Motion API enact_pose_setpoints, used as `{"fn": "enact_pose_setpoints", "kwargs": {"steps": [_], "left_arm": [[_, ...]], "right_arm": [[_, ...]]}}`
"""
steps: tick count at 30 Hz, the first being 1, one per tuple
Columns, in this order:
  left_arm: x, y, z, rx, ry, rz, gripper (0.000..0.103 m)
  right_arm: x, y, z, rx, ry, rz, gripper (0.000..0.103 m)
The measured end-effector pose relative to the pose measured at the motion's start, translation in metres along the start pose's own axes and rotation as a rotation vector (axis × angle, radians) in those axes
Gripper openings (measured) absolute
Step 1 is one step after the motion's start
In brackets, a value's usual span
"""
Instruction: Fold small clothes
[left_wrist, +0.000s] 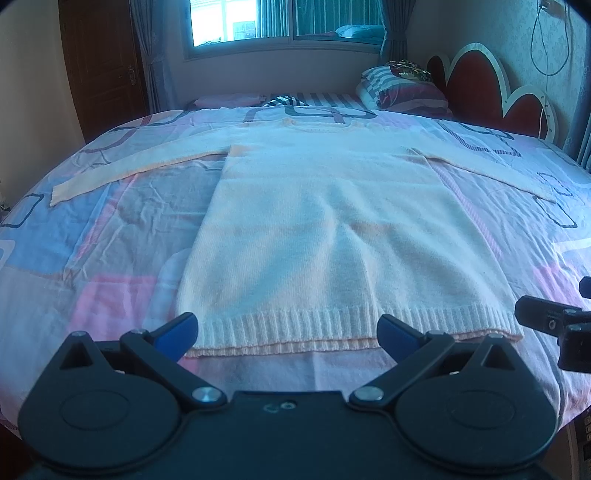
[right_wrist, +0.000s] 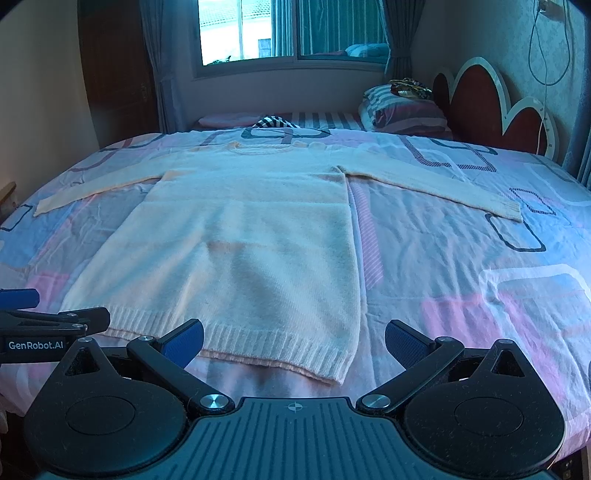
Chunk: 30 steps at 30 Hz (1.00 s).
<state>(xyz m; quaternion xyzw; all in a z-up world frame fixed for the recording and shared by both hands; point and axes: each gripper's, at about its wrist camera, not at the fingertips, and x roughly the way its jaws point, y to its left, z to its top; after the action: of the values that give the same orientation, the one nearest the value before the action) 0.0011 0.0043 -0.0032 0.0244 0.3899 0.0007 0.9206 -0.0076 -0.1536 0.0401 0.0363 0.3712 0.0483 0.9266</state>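
Your left tongs (left_wrist: 287, 328): spread wide, empty, blue pads just short of the ribbed hem.
Your right tongs (right_wrist: 294, 341): equally wide, over the hem's right corner.
Sweater (left_wrist: 332, 229): cream knit, flat on the patchwork bed (left_wrist: 92, 258), sleeves outstretched.
Right view only: ribbed right cuff (right_wrist: 506, 208) clearly visible.

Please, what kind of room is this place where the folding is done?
Most likely a home bedroom. A cream sweater lies spread flat on a bed with a patterned sheet; a scalloped red headboard and striped pillows stand at the right, and a curtained window behind.
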Motion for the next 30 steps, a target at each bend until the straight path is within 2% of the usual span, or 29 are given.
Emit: {"fn": "enact_pose_setpoints", "kwargs": {"steps": [30], "left_arm": [[-0.0001,0.0013,-0.0003,0.002,0.000,0.005,0.102]], "right_arm": [[-0.0019,0.0004,-0.0008,-0.004,-0.008,0.000,0.103]]}}
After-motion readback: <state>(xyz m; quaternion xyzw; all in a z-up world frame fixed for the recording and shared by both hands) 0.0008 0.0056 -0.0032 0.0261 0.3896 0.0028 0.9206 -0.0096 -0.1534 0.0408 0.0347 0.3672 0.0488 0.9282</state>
